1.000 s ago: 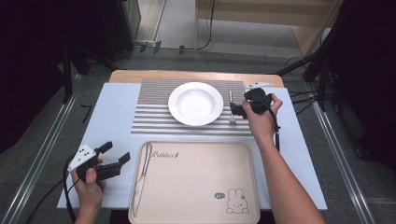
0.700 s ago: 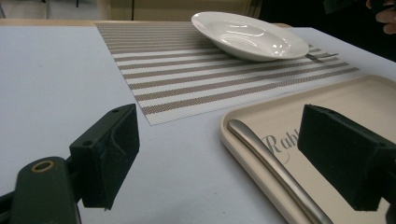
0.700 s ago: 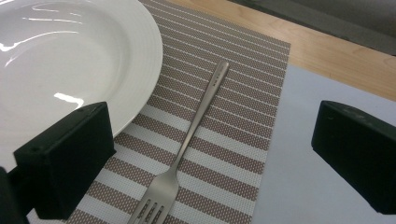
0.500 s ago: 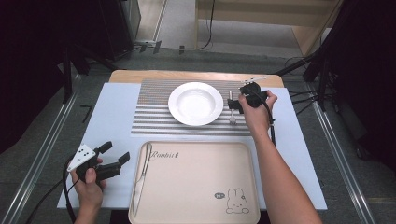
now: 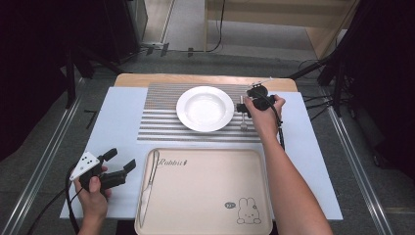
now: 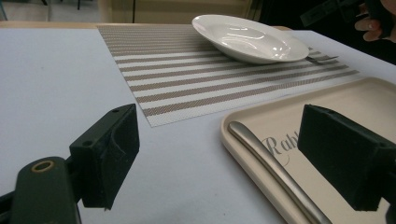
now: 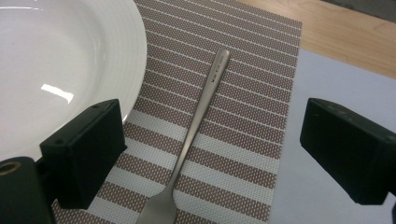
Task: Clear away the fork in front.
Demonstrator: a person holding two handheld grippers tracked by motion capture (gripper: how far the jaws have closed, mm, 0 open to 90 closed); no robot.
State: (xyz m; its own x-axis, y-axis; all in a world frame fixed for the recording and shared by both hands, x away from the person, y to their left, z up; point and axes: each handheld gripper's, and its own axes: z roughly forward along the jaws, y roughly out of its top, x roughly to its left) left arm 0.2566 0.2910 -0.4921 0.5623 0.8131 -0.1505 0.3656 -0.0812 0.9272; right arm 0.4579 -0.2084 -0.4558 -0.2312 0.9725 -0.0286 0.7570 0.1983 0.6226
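right gripper view: fork [image 7: 194, 140] on mat between open right tongs [image 7: 212, 156].

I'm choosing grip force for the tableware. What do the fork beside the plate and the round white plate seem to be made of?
The slim grey fork looks like brushed metal, probably stainless steel: matte silver sheen, stamped lettering on the handle. The round white plate looks like glazed ceramic, though hard plastic is possible: glossy surface with sharp light reflections.

Left gripper [image 5: 116, 168]: black body, blocky black jaws, white plate marked with black dots, black cable. Right gripper [image 5: 243, 108]: black body, black cable trailed along bare forearm.
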